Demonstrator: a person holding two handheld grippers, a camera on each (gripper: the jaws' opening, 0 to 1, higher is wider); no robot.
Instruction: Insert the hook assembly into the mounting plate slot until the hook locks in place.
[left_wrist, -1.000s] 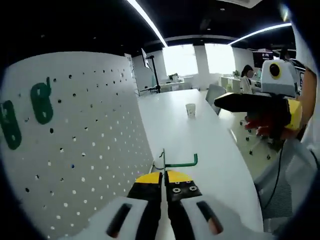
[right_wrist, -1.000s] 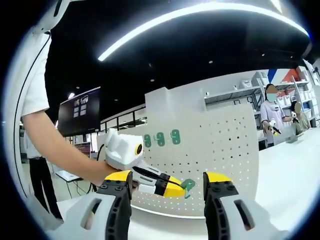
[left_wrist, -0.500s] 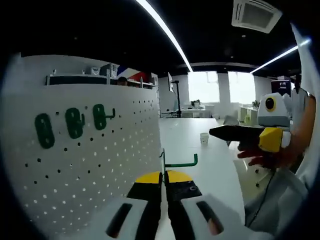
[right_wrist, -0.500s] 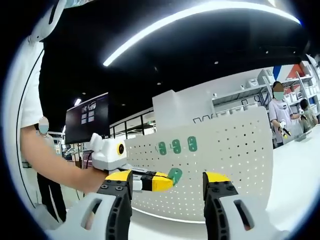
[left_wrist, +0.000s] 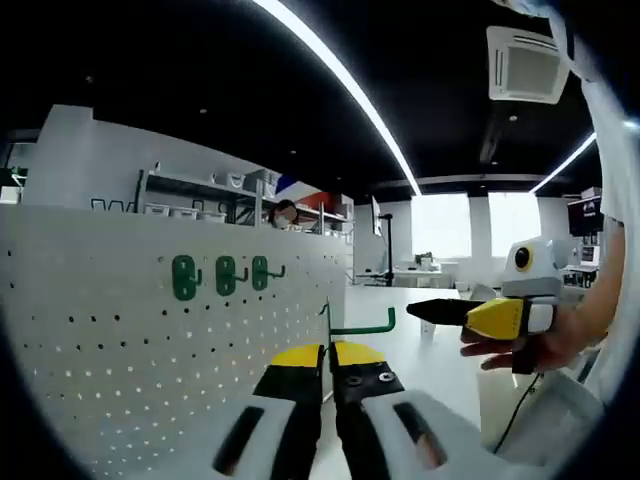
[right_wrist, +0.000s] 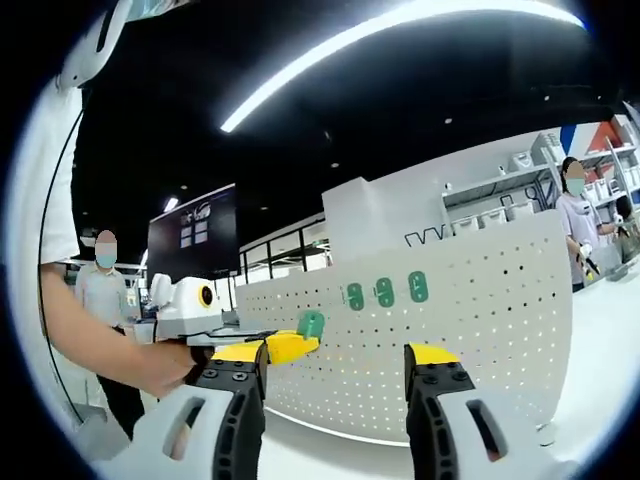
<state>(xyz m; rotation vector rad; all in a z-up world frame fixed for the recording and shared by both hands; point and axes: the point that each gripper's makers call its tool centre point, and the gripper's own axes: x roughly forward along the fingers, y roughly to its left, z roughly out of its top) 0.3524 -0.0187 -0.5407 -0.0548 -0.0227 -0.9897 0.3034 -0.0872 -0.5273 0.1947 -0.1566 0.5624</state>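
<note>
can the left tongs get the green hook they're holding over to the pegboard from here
Probably yes. The left tongs are shut on the green hook, and the white pegboard stands just beside them with bare holes below the three mounted hooks; nothing lies between.

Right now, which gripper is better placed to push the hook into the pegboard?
Left. The left gripper has its fingers shut on the green hook, close beside the white pegboard. The right gripper is open and holds nothing.
</note>
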